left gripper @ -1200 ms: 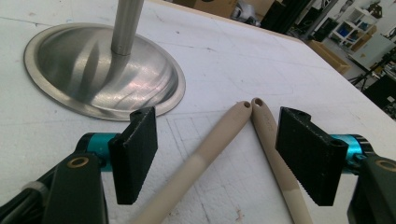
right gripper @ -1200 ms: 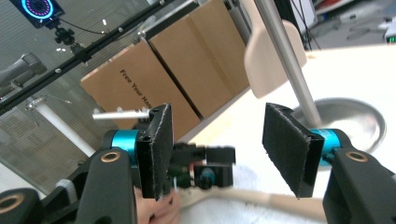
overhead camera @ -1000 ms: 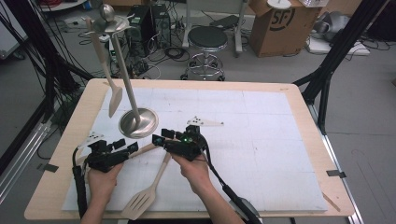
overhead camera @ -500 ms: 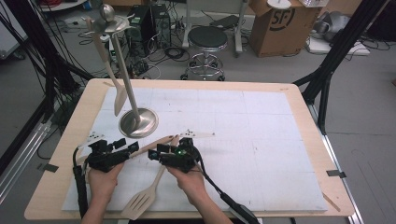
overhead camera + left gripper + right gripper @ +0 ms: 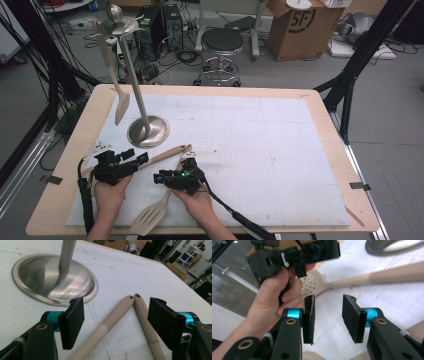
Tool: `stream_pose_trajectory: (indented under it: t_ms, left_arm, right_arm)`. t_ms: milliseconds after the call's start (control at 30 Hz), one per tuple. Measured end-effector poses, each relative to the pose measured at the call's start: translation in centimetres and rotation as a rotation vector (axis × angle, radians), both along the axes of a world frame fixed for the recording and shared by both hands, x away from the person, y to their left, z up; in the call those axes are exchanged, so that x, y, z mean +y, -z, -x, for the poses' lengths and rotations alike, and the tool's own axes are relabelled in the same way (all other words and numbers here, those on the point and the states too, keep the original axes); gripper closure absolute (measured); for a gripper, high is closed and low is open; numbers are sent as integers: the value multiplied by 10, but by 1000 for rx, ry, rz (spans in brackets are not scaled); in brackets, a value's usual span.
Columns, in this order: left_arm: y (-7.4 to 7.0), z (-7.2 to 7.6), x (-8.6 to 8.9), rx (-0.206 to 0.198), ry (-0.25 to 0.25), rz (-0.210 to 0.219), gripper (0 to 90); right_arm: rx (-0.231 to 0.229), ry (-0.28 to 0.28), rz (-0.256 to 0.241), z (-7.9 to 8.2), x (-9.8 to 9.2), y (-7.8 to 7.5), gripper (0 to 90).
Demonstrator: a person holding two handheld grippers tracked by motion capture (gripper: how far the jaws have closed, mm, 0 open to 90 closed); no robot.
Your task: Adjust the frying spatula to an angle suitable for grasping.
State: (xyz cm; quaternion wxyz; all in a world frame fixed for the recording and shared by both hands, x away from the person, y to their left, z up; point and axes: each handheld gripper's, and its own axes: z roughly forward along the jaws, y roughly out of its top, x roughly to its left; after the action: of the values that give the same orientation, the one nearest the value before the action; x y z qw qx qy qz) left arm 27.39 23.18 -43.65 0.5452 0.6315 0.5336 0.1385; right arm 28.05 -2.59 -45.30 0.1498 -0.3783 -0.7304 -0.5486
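Two pale wooden utensils lie crossed on the white mat. A perforated spoon (image 5: 312,285) runs its handle (image 5: 167,154) up to the right. The slotted spatula (image 5: 149,219) lies near the front edge, its handle passing under my right gripper (image 5: 159,178). Both handle ends (image 5: 130,300) meet between the jaws of my open left gripper (image 5: 116,302), which touches neither. The left gripper (image 5: 141,160) points toward the steel stand (image 5: 147,131). My right gripper (image 5: 328,298) is open and empty, aimed left at the hand holding the left gripper (image 5: 294,255).
The stand's round base (image 5: 55,277) sits just ahead of the left jaws, with its pole rising to a top hanger (image 5: 115,20). A third wooden spoon (image 5: 120,105) hangs from it. Open mat (image 5: 280,150) stretches to the right.
My right gripper has drawn back toward the person and swung left, over the spatula handle. The left gripper has hardly moved.
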Motion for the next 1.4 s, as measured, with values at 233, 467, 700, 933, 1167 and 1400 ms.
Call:
stream_pose_trajectory:
  t_ms: [233, 467, 700, 933, 1167, 1400]
  left_arm:
    - [0, 0, -1, 1, 0, -8, 302]
    - [0, 0, -2, -3, 7, -3, 302]
    - [0, 0, -3, -4, 9, -5, 301]
    - [0, 0, -3, -1, 8, -9, 302]
    - [0, 0, -2, -1, 9, -7, 302]
    - [0, 0, -2, -2, 9, -8, 302]
  right_arm:
    - [73, -44, 77, 0, 6, 10, 846]
    - [124, -69, 97, 1, 12, 18, 896]
    - [112, -57, 172, 3, 14, 17, 896]
    - [116, -60, 230, 4, 19, 14, 896]
    - [109, -70, 311, 6, 26, 13, 898]
    - [53, -78, 428, 11, 25, 2, 899]
